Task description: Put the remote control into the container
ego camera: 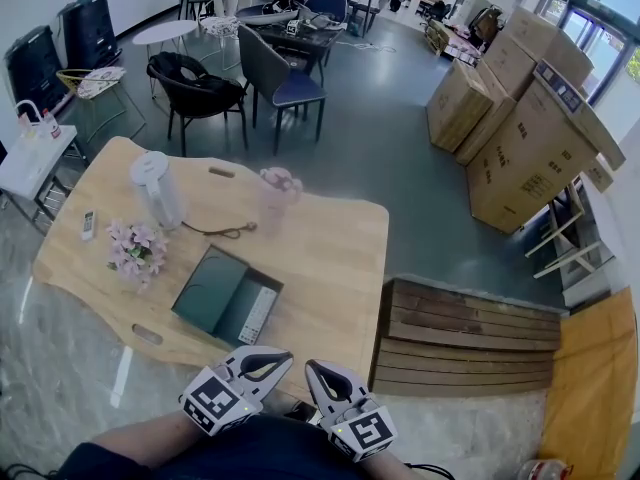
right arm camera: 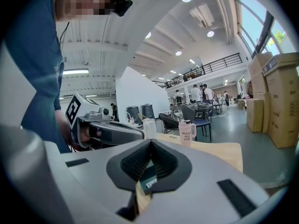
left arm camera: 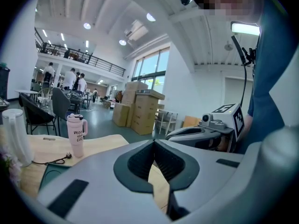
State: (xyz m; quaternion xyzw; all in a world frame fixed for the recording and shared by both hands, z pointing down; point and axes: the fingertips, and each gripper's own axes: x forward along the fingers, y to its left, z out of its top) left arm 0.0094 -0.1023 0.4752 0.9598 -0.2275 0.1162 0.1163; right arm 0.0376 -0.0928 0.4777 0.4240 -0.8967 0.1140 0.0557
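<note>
A white remote control lies inside the dark green container near the table's front edge, in its right half. A second small white remote rests on the table's far left. My left gripper and right gripper hang side by side close to my body, just off the front edge and right of the container. Both are shut with nothing in them. In the left gripper view its jaws meet, with the right gripper beside them. The right gripper view shows shut jaws over the container.
On the wooden table stand a white kettle, a pink tumbler, a bunch of flowers and a black cable. A wooden pallet lies to the right. Chairs and cardboard boxes stand behind.
</note>
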